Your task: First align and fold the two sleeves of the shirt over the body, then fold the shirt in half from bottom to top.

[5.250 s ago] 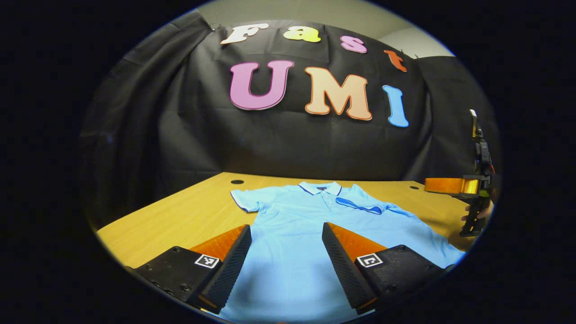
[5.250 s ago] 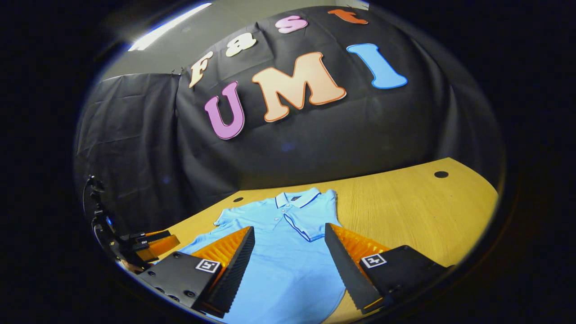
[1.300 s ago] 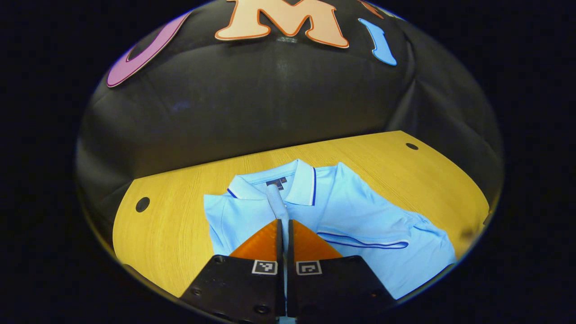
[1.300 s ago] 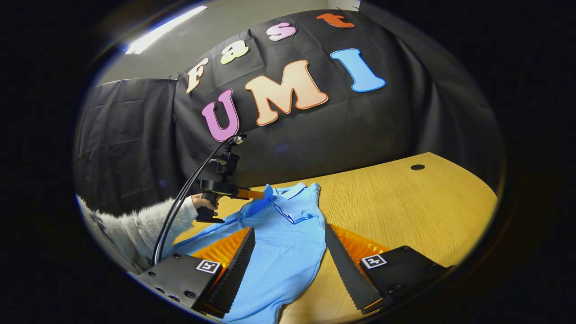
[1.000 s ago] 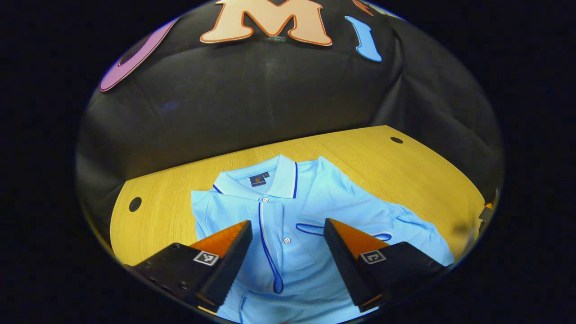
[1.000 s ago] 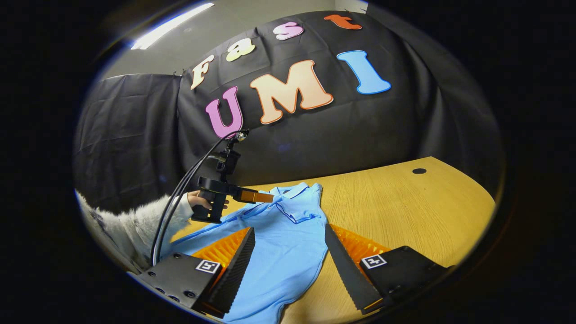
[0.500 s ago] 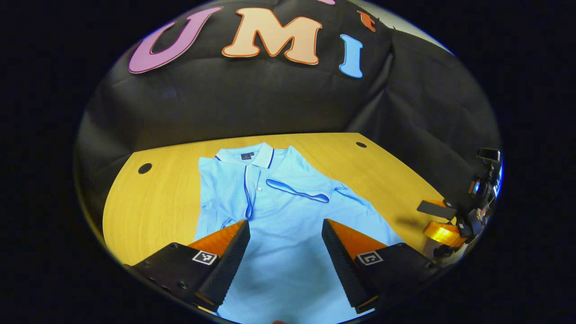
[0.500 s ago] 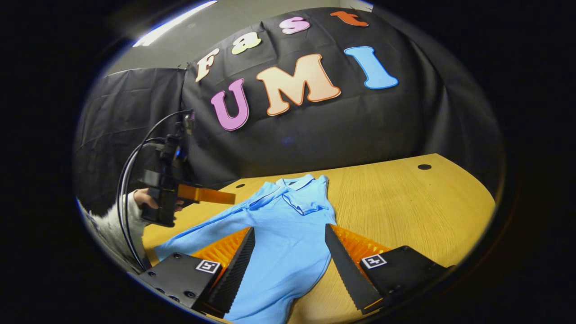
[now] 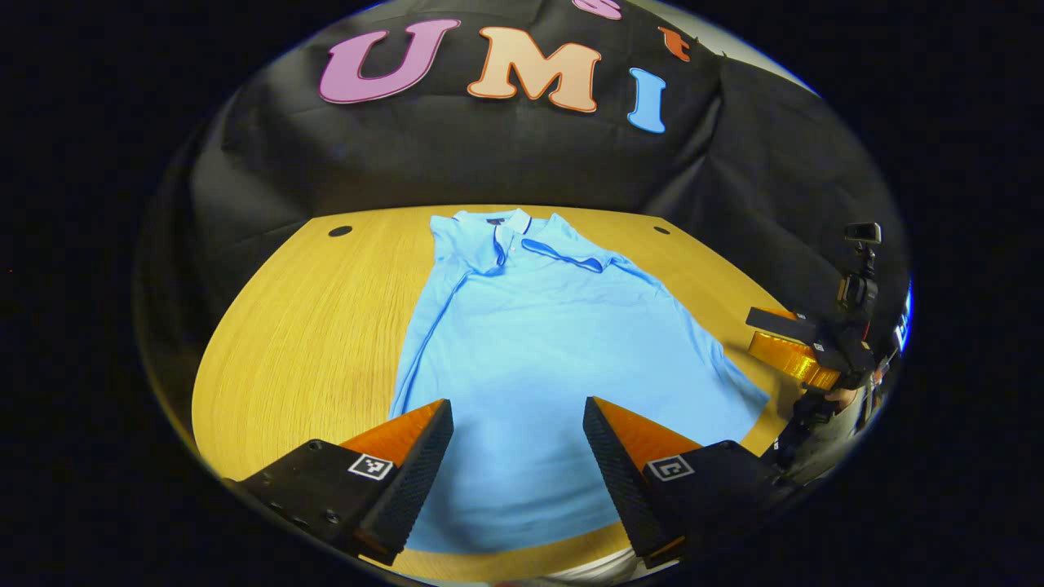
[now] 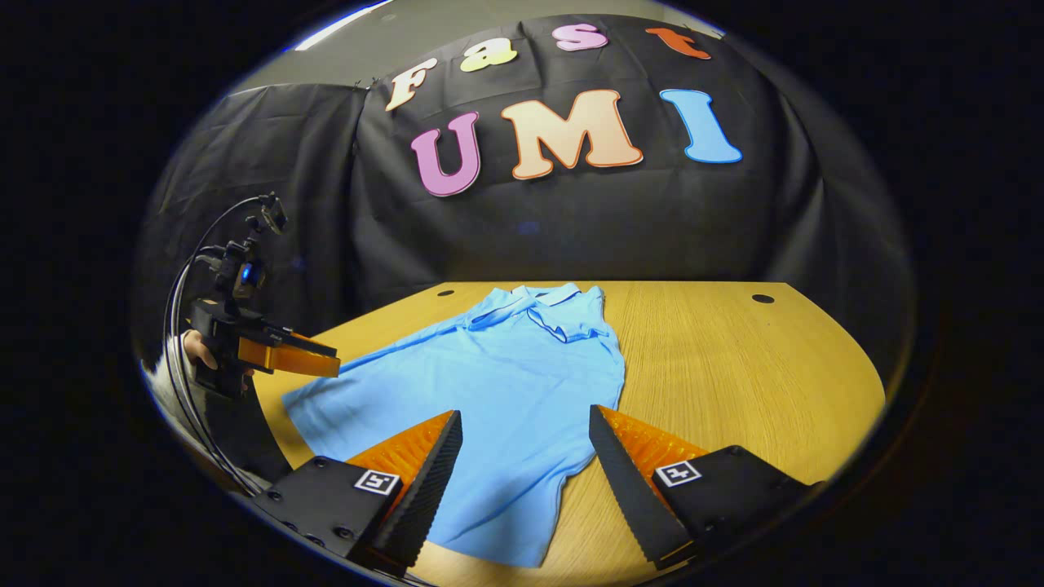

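Note:
A light blue polo shirt (image 9: 538, 342) lies flat on the wooden table (image 9: 310, 310), collar at the far end. Both short sleeves lie folded in over the chest; the dark-trimmed cuff (image 9: 563, 253) of one shows just below the collar. My left gripper (image 9: 516, 408) hovers open above the shirt's bottom hem with nothing between its fingers. In the right gripper view, my right gripper (image 10: 524, 417) is open over the shirt's (image 10: 489, 367) lower right corner. Each gripper also appears in the other's view, hand-held beside the shirt: the right gripper (image 9: 752, 333) and the left gripper (image 10: 334, 364).
Bare wood spreads to the left of the shirt and to its right (image 10: 734, 367). Small cable holes (image 9: 339, 231) (image 9: 661, 230) sit near the table's far edge. Black cloth walls close the back. A hand (image 10: 192, 346) and cables trail from the left gripper.
My left gripper, shut on the left sleeve over the chest, opened and dropped it there, then drew back to the hem. The right gripper stayed open and pulled back a little.

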The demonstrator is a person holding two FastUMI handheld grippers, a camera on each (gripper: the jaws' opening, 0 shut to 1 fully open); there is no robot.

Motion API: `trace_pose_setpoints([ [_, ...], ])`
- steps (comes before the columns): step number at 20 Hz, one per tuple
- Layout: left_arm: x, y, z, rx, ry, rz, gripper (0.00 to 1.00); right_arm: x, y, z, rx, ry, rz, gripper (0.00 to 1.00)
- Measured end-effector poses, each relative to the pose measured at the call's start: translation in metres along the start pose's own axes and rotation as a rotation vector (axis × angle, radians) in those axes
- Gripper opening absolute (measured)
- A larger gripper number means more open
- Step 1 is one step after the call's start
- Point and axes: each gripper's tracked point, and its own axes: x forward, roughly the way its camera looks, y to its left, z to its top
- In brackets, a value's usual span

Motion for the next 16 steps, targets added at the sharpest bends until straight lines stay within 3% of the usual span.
trace_pose_setpoints([
  [5, -0.018, 0.009, -0.038, -0.039, 0.016, 0.047, 0.96, -0.016, 0.011, -0.042, -0.028, 0.095, -0.004, 0.98],
  [16, -0.032, 0.03, -0.061, -0.02, 0.029, 0.141, 0.97, -0.029, 0.014, -0.078, -0.103, 0.166, -0.05, 0.98],
])
